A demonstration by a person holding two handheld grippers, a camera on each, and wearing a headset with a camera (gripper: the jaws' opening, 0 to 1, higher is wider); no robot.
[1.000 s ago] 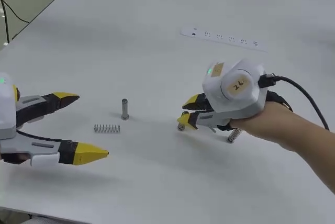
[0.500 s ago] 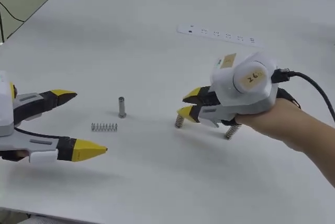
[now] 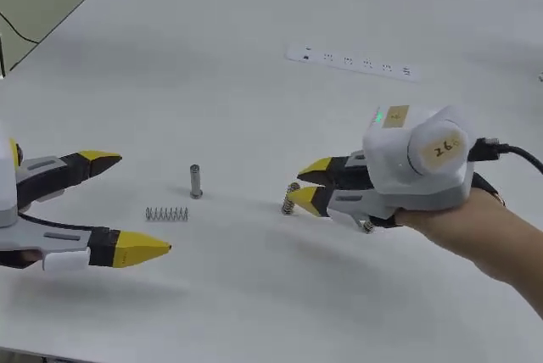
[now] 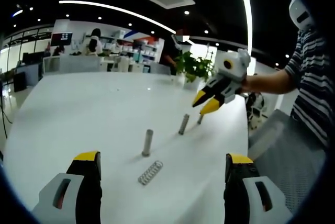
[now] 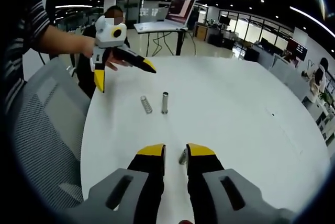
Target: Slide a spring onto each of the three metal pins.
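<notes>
Standing just ahead of the slightly parted, empty right tool [image 5: 176, 149] is a spring-wrapped pin [image 3: 289, 202].

White table [image 3: 254, 41]: power strip [image 3: 352, 64], upright pin [image 3: 195, 181], loose spring [image 3: 166, 214], sprung pin [image 3: 290, 200].

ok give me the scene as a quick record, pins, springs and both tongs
left tongs: wide open, empty
right tongs: slightly open, empty
bare pin: upright, no spring
loose spring: lying flat near the bare pin, not touching
sprung pin: beside the right tongs' tips
second sprung pin: partly hidden under right tongs
power strip: farther back
</notes>
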